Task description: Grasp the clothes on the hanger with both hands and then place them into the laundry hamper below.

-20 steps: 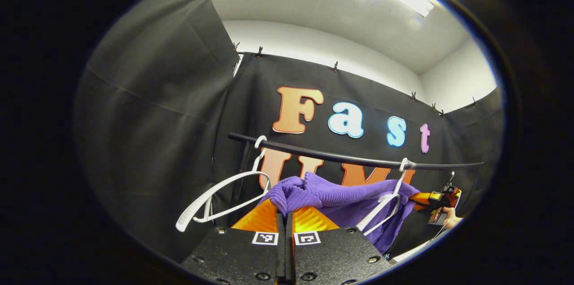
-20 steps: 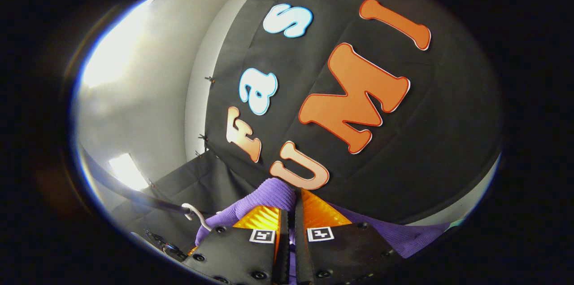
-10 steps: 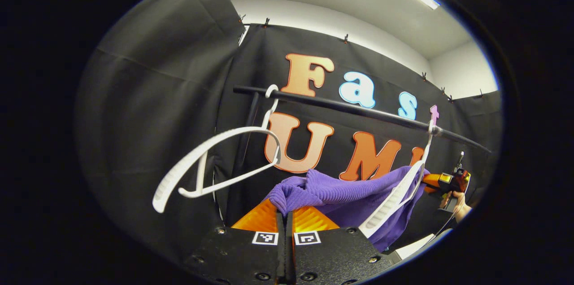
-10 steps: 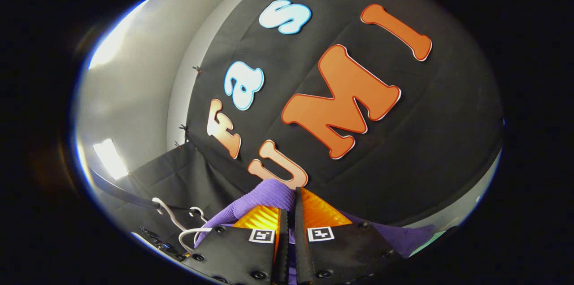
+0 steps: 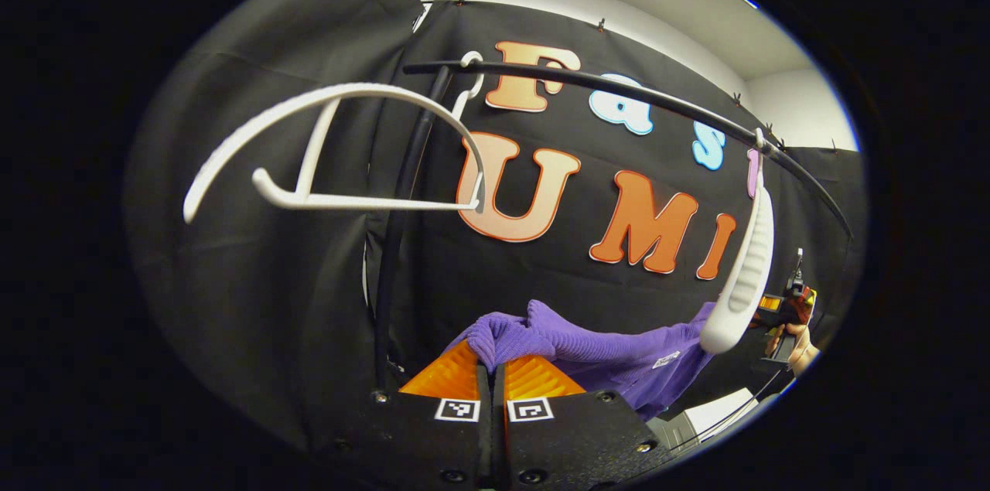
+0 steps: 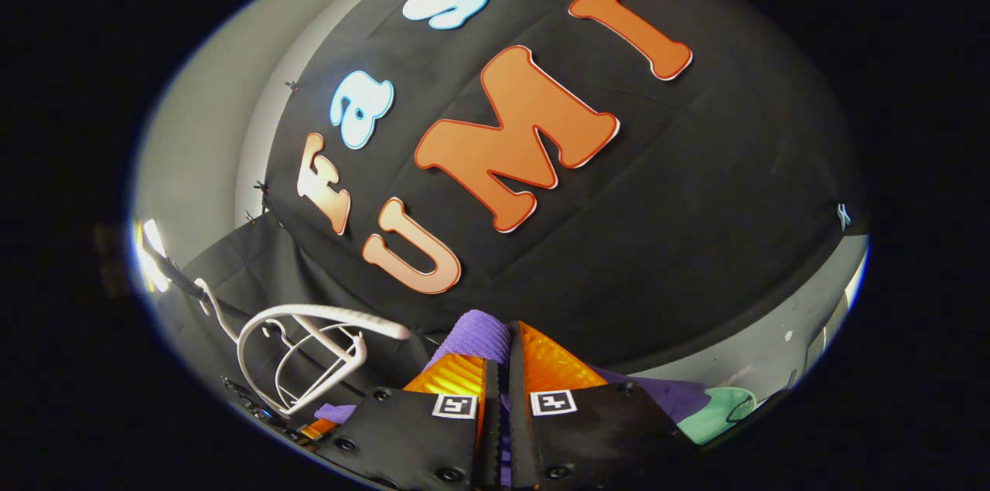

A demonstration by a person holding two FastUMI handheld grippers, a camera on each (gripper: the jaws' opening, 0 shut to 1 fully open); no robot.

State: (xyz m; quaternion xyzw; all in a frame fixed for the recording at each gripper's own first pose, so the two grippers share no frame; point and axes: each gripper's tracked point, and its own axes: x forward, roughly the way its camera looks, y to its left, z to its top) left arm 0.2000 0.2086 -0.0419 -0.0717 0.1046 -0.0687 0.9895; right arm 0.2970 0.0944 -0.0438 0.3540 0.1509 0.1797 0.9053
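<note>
Purple knit garment [image 5: 611, 348]: stretching between the two grippers, hanging below the black rail [image 5: 619, 93] and clear of both white hangers [image 5: 332, 151]. Left gripper [image 5: 492, 367]: jaws pressing together on a bunched fold. Right gripper [image 6: 499, 356]: jaws closing tightly on another fold, cloth trailing beneath.

In the left gripper view two hangers [image 5: 332, 158] [image 5: 744, 274] hang from the rail [image 5: 619, 93], one at each end (both above the garment [image 5: 603, 348]), which stretches between the left gripper [image 5: 493, 363] and the right gripper [image 5: 777, 305].
</note>
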